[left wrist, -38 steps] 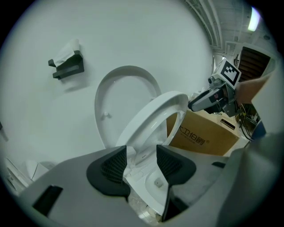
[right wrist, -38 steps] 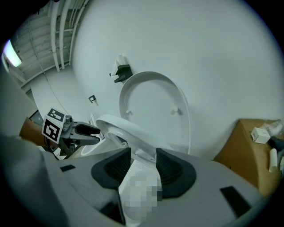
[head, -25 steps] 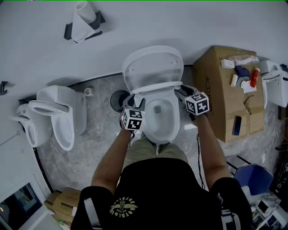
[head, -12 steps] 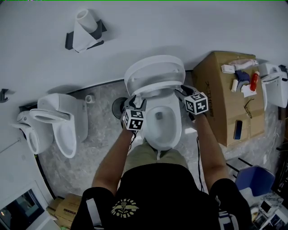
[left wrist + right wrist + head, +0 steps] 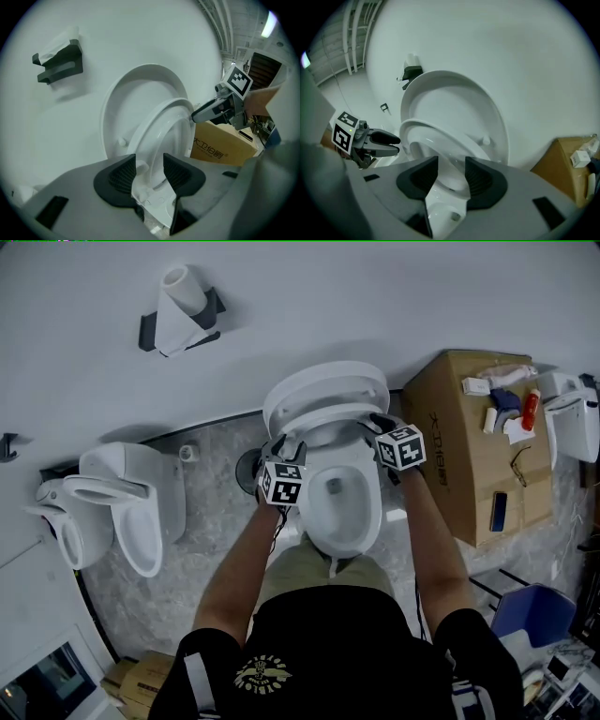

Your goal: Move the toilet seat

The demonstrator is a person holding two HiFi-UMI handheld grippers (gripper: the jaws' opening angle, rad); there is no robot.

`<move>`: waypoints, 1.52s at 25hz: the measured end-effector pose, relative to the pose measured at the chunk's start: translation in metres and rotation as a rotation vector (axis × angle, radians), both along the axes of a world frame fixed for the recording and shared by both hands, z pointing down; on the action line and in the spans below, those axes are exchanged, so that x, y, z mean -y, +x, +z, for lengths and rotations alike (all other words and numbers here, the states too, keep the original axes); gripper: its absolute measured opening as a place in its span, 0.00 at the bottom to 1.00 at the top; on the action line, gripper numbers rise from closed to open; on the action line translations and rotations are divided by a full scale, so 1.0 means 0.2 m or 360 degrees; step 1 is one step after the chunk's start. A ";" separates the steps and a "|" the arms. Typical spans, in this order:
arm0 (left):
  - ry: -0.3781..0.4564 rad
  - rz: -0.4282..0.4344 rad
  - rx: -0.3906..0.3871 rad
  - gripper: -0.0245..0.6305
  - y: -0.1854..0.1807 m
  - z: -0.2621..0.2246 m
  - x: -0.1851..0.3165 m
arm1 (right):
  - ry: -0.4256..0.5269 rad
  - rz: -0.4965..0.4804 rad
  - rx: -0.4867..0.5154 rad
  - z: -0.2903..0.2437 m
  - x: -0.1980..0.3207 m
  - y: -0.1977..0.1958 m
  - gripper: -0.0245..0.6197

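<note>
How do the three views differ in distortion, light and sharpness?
Head view: even light, mild bending at the edges, soft shadow behind the spare toilet. Left gripper view: strong fisheye, black corners, lamp glaring top right. Right gripper view: same fisheye, toilet seat sharp.

Grey marbled floor (image 5: 202, 549) carrying a white toilet (image 5: 370, 514) in the middle, a second toilet (image 5: 141, 512) to its left, a cardboard box (image 5: 450, 427) just right, a blue bin (image 5: 530, 610) nearer

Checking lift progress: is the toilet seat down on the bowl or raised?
Raised partway. The toilet seat tilts steeply, its front edge clear of the bowl, not yet against the upright lid; a gap shows between them.
</note>
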State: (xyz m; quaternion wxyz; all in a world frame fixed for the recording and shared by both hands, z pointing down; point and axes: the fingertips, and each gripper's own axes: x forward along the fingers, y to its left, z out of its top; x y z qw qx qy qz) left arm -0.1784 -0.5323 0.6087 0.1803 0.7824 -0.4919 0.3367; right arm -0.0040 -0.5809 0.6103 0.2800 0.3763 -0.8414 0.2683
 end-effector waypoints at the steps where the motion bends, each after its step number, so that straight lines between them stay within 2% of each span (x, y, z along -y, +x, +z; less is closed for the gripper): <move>1: 0.0004 -0.0007 -0.0002 0.34 -0.01 0.00 0.01 | 0.0004 0.0009 0.0003 -0.01 0.00 -0.01 0.35; 6: 0.0026 -0.0044 -0.0013 0.31 -0.03 0.00 0.01 | 0.0051 0.0002 -0.0010 -0.08 -0.09 -0.01 0.35; 10: 0.0020 -0.0043 -0.0024 0.31 -0.02 0.00 -0.01 | 0.0109 0.0034 0.0023 -0.20 -0.22 0.10 0.35; 13: 0.0069 -0.0015 -0.0027 0.34 0.01 -0.04 -0.04 | 0.0177 0.0071 0.0029 -0.30 -0.34 0.21 0.34; 18: 0.0260 -0.0013 -0.0118 0.30 0.11 -0.30 -0.13 | 0.0385 0.0115 0.0059 -0.51 -0.48 0.32 0.22; 22: 0.0478 -0.0047 -0.0182 0.13 0.19 -0.56 -0.25 | 0.0576 0.0124 0.0076 -0.69 -0.56 0.38 0.12; 23: 0.0525 -0.0054 -0.0191 0.12 0.20 -0.62 -0.28 | 0.0619 0.0118 0.0088 -0.74 -0.58 0.38 0.11; 31: 0.0784 -0.0142 -0.0252 0.07 0.31 -1.05 -0.60 | 0.0885 0.0032 0.0107 -1.10 -0.75 0.44 0.08; 38: 0.0989 -0.0199 -0.0264 0.07 0.38 -1.41 -0.86 | 0.0953 -0.0049 0.0135 -1.27 -0.94 0.52 0.08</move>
